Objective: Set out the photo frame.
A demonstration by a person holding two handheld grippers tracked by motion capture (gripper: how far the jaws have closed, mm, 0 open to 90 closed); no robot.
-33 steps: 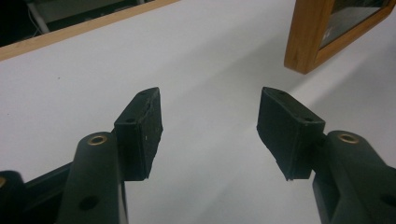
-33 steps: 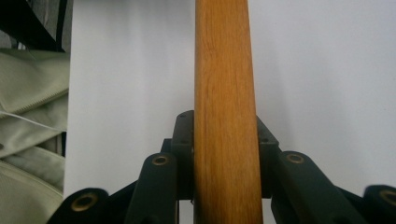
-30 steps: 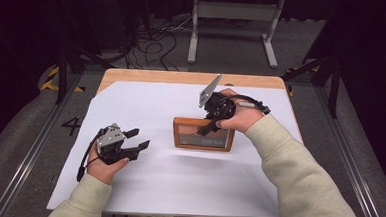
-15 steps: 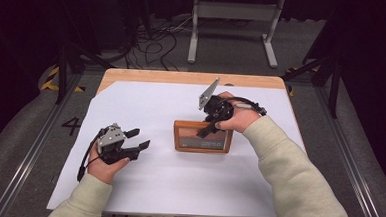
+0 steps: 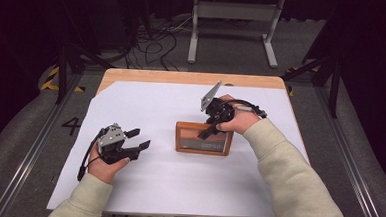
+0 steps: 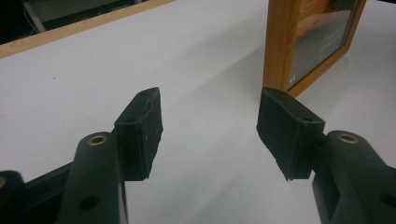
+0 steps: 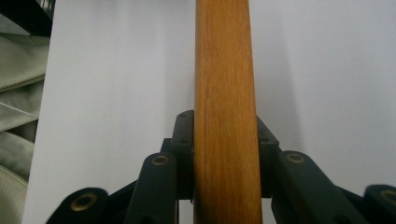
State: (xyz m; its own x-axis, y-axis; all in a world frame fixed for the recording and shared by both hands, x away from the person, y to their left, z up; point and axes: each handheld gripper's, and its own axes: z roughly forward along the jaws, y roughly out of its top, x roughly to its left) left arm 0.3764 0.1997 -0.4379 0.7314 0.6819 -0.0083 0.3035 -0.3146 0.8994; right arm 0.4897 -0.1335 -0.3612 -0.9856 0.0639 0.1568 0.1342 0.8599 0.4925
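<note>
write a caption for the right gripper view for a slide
Right tongs clamped on the wooden edge of a picture frame above a white table sheet.

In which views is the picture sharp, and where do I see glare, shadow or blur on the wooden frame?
High view: the white table sheet is brightly lit, the surroundings dark, and the wooden frame casts a small shadow. Left gripper view: the frame's glass reflects light, and the near tongs look slightly soft. Right gripper view: the frame's edge shows clear grain.
</note>
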